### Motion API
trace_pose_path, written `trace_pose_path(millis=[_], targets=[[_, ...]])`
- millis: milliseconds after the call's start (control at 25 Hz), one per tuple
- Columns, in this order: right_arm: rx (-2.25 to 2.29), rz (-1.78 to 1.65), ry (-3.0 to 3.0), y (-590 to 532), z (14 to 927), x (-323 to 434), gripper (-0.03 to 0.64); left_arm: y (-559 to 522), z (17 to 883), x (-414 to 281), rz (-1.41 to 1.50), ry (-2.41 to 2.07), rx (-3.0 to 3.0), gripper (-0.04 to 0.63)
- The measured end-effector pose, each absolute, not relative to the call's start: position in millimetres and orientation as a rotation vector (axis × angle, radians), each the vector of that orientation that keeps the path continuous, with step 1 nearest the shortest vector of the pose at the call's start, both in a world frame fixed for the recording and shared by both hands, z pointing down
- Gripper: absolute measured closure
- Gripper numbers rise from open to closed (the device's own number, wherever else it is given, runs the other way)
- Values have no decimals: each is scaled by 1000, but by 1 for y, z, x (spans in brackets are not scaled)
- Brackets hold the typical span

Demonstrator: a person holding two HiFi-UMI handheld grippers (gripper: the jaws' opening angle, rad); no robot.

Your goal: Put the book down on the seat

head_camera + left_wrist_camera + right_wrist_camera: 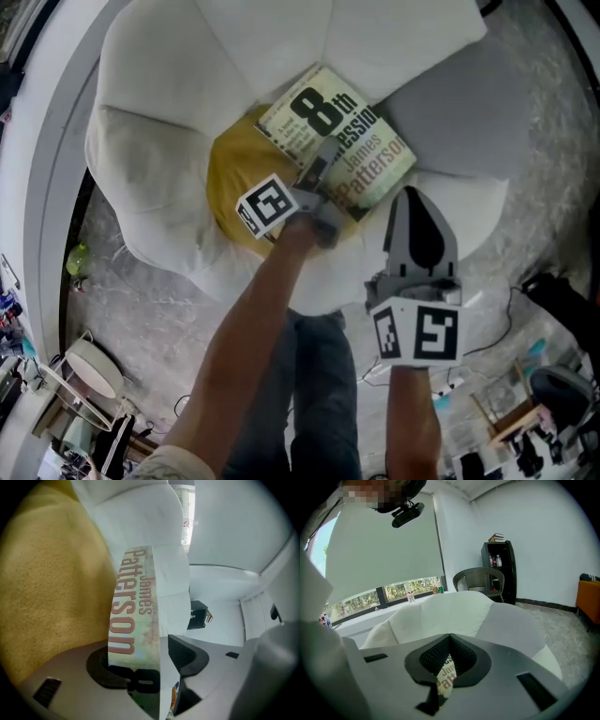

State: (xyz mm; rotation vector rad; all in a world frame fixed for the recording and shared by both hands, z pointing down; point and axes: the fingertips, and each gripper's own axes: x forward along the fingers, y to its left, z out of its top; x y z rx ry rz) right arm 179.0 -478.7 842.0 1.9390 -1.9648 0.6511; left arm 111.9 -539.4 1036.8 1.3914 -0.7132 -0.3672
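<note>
A paperback book (337,141) lies cover up on the seat of a white armchair (159,141), partly over a yellow cushion (234,178). My left gripper (323,164) is at the book's near edge. In the left gripper view the book (133,620) stands between the jaws of the left gripper (145,660); the left pad lies against the cover, and the right pad stands a little off the pages. My right gripper (412,202) hovers to the right over the seat's front edge, its tips together and holding nothing. Through the right gripper (450,639) a bit of the book (446,679) shows.
A grey cushion (459,131) lies at the seat's right. A person's legs stand before the chair. Cables and small items litter the floor at lower right (506,412). A round stand (89,370) is lower left. A black shelf (499,569) and wicker chair (480,578) are behind.
</note>
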Motion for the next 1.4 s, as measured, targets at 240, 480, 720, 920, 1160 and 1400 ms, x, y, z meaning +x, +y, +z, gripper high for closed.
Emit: trace_pose_path(millis=[240, 480, 720, 920, 1160, 1400], targets=[[1934, 652, -1967, -471, 844, 169, 614, -521, 1043, 98, -265, -762, 1432, 303], [1931, 643, -1985, -469, 830, 163, 614, -512, 1041, 79, -210, -841, 1411, 286], [1929, 640, -1999, -471, 813, 158, 614, -502, 1039, 61, -91, -940, 1388, 250], [1927, 623, -2020, -473, 788, 157, 614, -489, 1022, 46, -67, -974, 1360, 242], [1940, 574, -2061, -483, 742, 153, 614, -496, 954, 39, -145, -951, 1420, 242], [1972, 498, -2107, -495, 669, 150, 614, -527, 832, 36, -271, -955, 1547, 245]])
